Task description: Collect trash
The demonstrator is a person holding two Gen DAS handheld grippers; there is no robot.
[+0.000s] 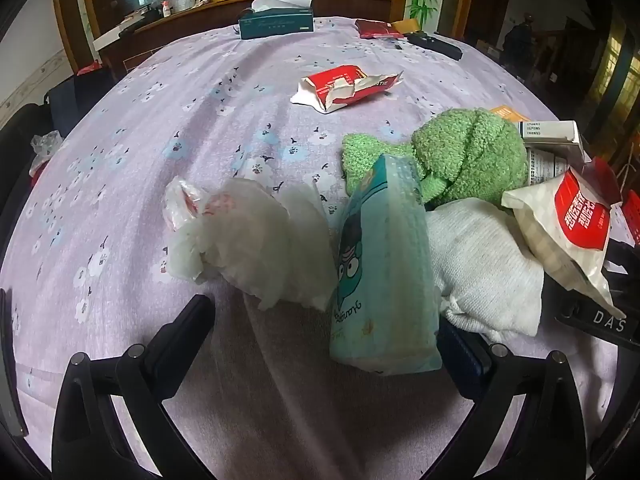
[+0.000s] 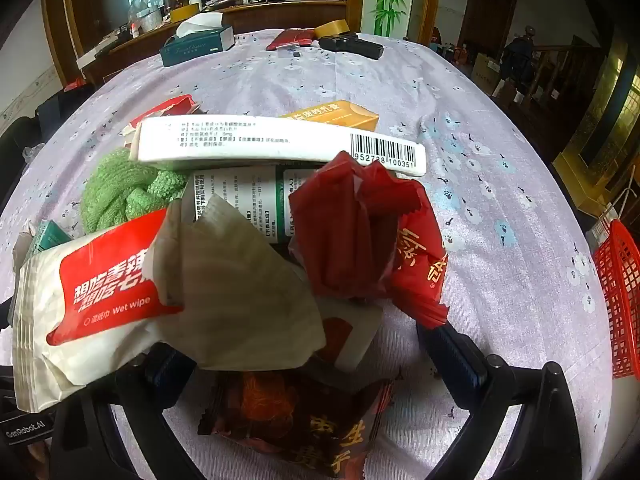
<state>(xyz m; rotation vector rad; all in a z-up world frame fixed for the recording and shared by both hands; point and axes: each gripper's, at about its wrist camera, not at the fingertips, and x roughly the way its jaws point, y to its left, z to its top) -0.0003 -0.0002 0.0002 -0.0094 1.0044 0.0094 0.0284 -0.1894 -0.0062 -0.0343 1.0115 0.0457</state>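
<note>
1. Ahead of my left tool (image 1: 320,344), spread wide and gripping nothing, a teal packet (image 1: 380,264) leans between crumpled tissue (image 1: 256,248) and a white cloth (image 1: 480,264).
2. Between my right tool's (image 2: 312,360) wide, empty fingers sit a wet-wipe pack (image 2: 92,300) and red wrapper (image 2: 352,232).
3. Beyond, I see bare surface (image 1: 180,120); a red basket (image 2: 616,300) stands at the right edge.

1. A crumpled white plastic bag (image 1: 248,248) with red print lies on the lilac flowered cloth.
2. A teal tissue pack (image 1: 380,268) with a cartoon face stands tilted just beside the bag.
3. A torn red-and-white carton (image 1: 344,88) lies flat, well apart, farther up the table.
4. A white wet-wipe packet (image 2: 92,304) with a red label leans at the heap's left.
5. A crumpled red wrapper (image 2: 360,232) sits atop the heap, in front of a long white barcode box (image 2: 280,144).
6. A dark brown snack wrapper (image 2: 296,420) lies nearest the right wrist camera.
</note>
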